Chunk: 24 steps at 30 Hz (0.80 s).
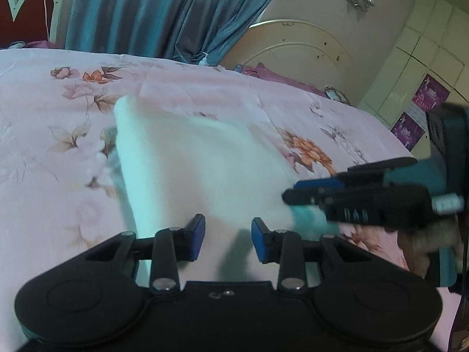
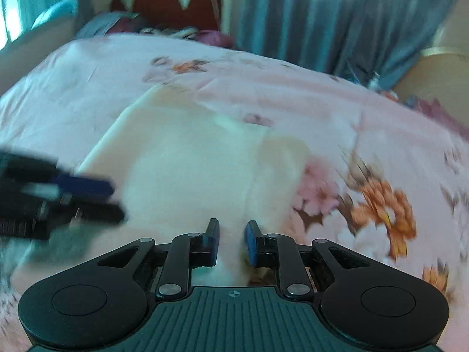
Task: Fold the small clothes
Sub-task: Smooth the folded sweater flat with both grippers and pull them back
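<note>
A white garment [image 1: 202, 161] lies partly folded on the pink floral bedspread [image 1: 58, 111]; it also shows in the right wrist view [image 2: 187, 164]. My left gripper [image 1: 228, 242] is open over the garment's near edge, with cloth between the blue pads but not clamped. My right gripper [image 2: 231, 245] has a narrow gap with white cloth in it, and looks shut on the garment's near edge. In the left wrist view the right gripper [image 1: 293, 196] comes in from the right at the garment's corner. In the right wrist view the left gripper [image 2: 111, 199] is blurred at the left.
The bedspread [image 2: 351, 117] covers the whole bed. A red and white headboard [image 2: 176, 0] and blue curtains [image 1: 164, 11] stand behind it. A cream footboard [image 1: 299, 44] and white wardrobe [image 1: 425, 52] are at the right. Purple cloth [image 1: 272, 73] lies at the bed's far edge.
</note>
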Each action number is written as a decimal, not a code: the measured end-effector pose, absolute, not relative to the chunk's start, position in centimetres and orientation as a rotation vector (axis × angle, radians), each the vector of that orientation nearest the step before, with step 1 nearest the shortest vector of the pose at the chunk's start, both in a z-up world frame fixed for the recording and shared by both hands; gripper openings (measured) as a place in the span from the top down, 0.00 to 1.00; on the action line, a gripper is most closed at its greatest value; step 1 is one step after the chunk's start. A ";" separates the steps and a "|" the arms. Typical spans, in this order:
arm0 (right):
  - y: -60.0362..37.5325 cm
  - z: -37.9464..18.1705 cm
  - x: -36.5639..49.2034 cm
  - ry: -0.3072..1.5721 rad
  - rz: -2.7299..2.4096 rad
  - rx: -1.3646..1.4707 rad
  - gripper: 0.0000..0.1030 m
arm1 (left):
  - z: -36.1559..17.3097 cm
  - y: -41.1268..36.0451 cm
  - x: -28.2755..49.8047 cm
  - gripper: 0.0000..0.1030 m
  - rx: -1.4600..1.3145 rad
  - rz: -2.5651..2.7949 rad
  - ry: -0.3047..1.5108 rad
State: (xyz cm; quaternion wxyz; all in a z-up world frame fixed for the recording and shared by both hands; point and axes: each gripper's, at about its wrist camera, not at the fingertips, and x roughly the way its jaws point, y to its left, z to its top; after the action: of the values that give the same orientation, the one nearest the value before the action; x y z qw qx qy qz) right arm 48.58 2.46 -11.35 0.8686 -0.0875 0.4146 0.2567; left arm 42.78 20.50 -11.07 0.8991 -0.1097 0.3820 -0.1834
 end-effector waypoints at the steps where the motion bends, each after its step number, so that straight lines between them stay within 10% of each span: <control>1: 2.3 -10.8 48.3 0.858 0.519 -0.182 0.83 | -10.8 20.6 42.2 0.67 -0.237 -0.372 0.783; 24: -4.3 -9.4 34.8 0.839 0.484 -0.136 0.83 | -9.7 18.2 28.3 0.68 -0.195 -0.121 0.811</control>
State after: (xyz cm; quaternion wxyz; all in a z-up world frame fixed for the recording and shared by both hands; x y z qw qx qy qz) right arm 34.75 -4.29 -9.43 0.8828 -0.0651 0.4031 0.2324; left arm 28.30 18.16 -9.73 0.9125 -0.0944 0.3936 -0.0585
